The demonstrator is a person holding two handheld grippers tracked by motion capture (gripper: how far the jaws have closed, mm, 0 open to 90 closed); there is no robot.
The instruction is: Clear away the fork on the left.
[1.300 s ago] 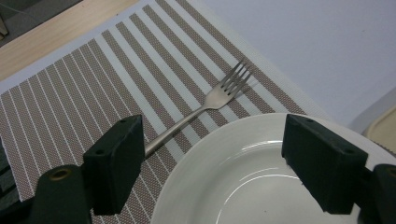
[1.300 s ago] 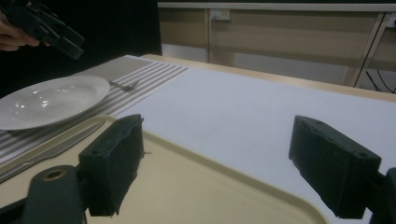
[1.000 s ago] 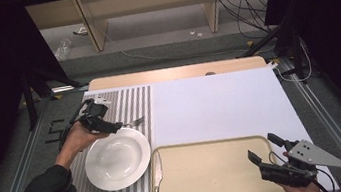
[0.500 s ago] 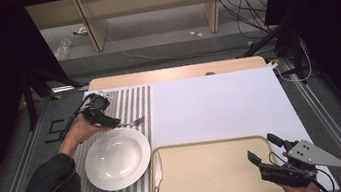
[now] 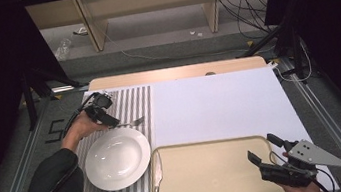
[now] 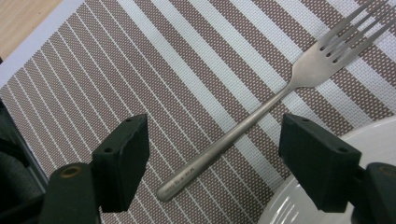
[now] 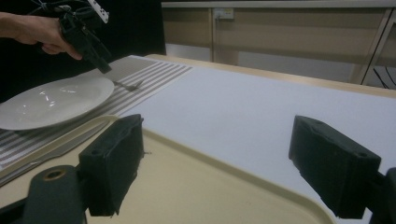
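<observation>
left hand-held gripper (image 6: pixel 212 161) hovers wide open over the fork (image 6: pixel 275 93) lying flat on the striped mat (image 6: pixel 140 70) just beside the plate (image 5: pixel 116 158), thin, stiff, slippery metal, so probably pinch mid-handle.

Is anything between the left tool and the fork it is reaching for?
Nothing visible. The left tool hangs open over the fork handle on the striped placemat; the plate rim lies just beside one jaw.

The left gripper (image 6: pixel 212 154) has black square jaws with small screws; the right gripper (image 5: pixel 265 149) carries a grey triangular plate; the sleeve (image 5: pixel 52 188) is black.
</observation>
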